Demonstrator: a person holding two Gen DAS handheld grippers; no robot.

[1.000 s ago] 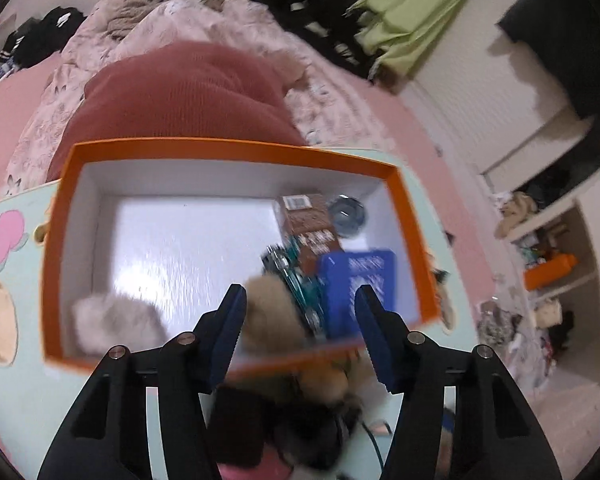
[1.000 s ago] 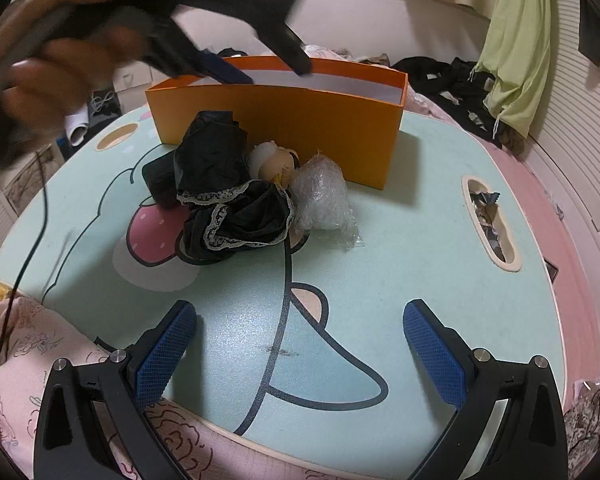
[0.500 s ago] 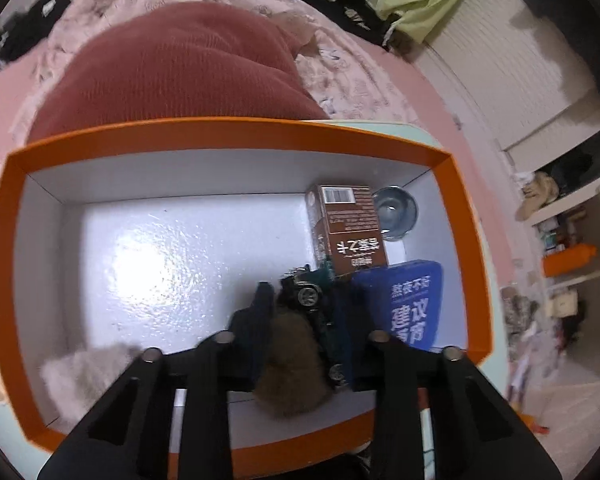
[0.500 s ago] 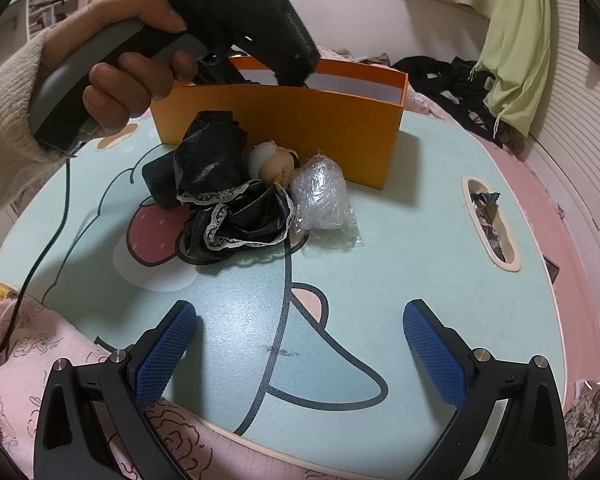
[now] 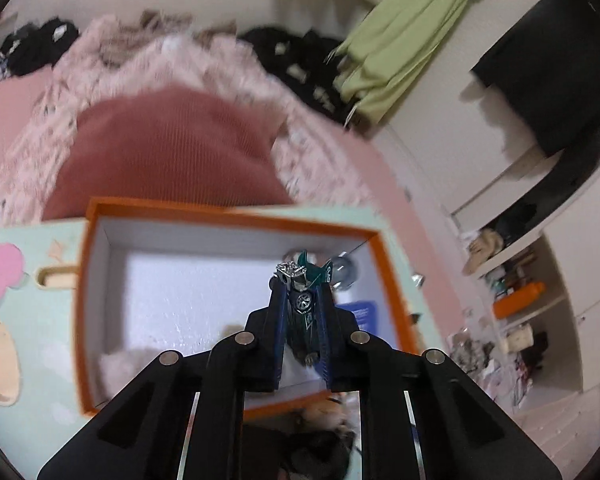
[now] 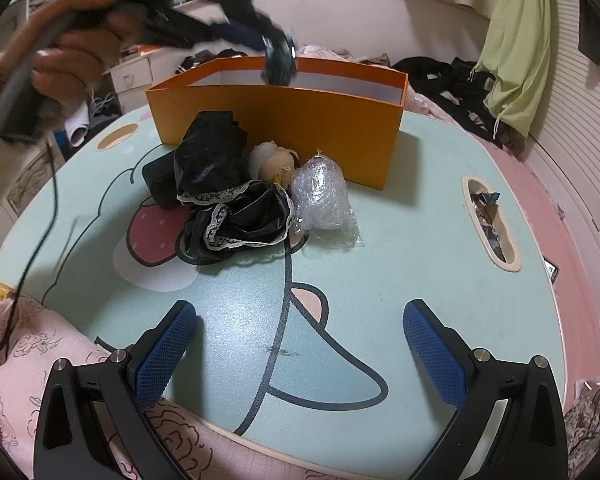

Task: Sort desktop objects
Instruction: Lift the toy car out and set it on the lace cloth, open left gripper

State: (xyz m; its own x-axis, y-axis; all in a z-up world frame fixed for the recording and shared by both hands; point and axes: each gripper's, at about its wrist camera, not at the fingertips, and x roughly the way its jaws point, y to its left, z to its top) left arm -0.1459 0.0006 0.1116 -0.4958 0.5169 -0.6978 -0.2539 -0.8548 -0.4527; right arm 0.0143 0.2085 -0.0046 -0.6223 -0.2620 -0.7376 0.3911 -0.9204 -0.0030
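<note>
My left gripper point(image 5: 302, 294) hangs over the orange box point(image 5: 228, 216). Its jaws are closing tight on a dark green toy car point(image 5: 303, 308), and the pads press on the car's sides. From the right wrist view the same toy car point(image 6: 279, 62) hangs blurred just above the orange box point(image 6: 276, 128), in the left gripper point(image 6: 278, 50) that a hand point(image 6: 72, 64) holds. My right gripper point(image 6: 300, 344) stands open and holds nothing, low over the near table edge. In front of the box lie black lace fabric point(image 6: 236, 216), a doll head point(image 6: 270, 160) and a bubble-wrap bag point(image 6: 320, 196).
In the box are a blue card point(image 5: 360, 312), a silver round thing point(image 5: 346, 274) and a pale fluffy thing point(image 5: 116, 364). A black case point(image 6: 158, 176) sits under the fabric. The mint cartoon table point(image 6: 400, 264) has a slot with wrappers point(image 6: 490, 220). Bedding and clothes surround the table.
The left gripper dipped into the box, closed on the toy car and rose with it above the box. The right gripper has not moved.
</note>
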